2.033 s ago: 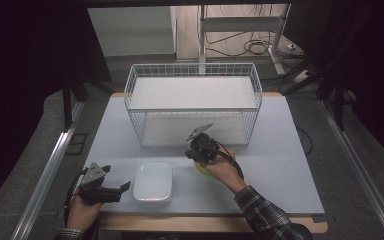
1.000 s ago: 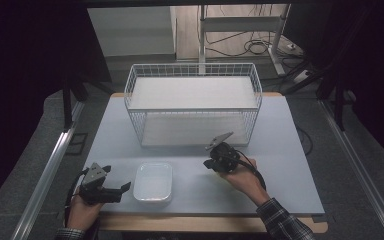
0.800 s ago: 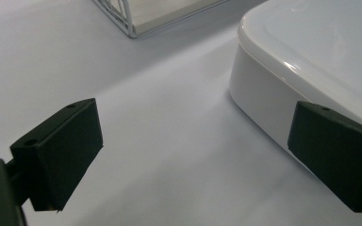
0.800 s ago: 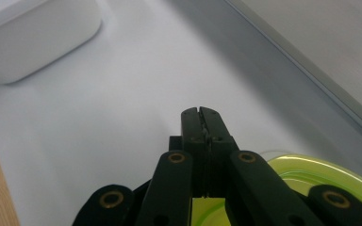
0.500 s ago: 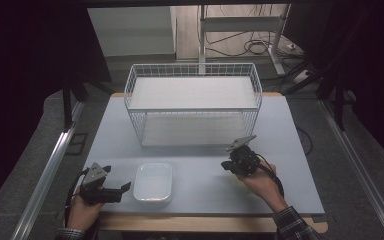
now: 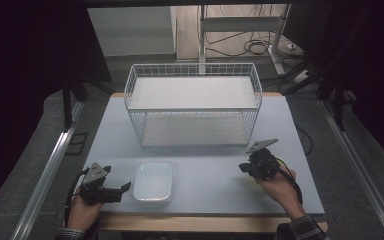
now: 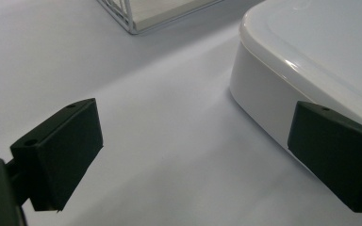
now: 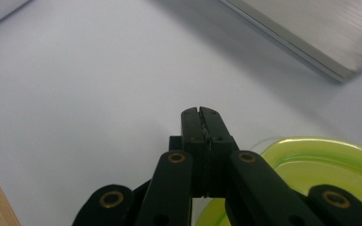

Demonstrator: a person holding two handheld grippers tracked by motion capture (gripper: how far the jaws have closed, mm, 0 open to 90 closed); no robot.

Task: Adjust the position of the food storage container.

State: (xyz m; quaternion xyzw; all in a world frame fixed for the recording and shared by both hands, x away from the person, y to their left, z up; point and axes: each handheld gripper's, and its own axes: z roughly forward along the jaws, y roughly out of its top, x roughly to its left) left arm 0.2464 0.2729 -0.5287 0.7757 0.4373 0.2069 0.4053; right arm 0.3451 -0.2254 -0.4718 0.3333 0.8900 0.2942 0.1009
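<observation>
pale grey desk (image 6: 205, 170), wooden front edge, dark room around it.

nearest: left hand (image 6: 82, 210) parked at the front left corner, same spot as two seconds ago. left gripper (image 6: 124, 190) lies level and points at the white container (image 6: 139, 182). jaws wide open, nothing between them; in the left gripper view one jaw sits just beside the container's side wall, not clearly touching, the other out over bare desk.

container: shallow rounded-corner rectangle, glossy white, looks empty. front centre of the desk, hasn't shifted.

what changed: right hand (image 6: 277, 187) was just right of the container two seconds ago and has slid sideways to the right part of the desk, now well apart from the container. right gripper (image 8: 201, 113) has jaws fully closed, pads flat together, nothing visible at the tips. a yellow-green translucent round thing (image 8: 311, 160) sits just under and beside the linkage in the right gripper view: thin raised rim, looks like a small dish or lid. can't tell if it's pinched or just lying on the desk below the hand.

my read: the green piece is being carried or dragged away from the container, so the container is free for the left side to pick up.

farther back: white wire basket (image 6: 192, 107), empty, centred at the rear of the desk. behind that, a metal stand and floor cables.
</observation>
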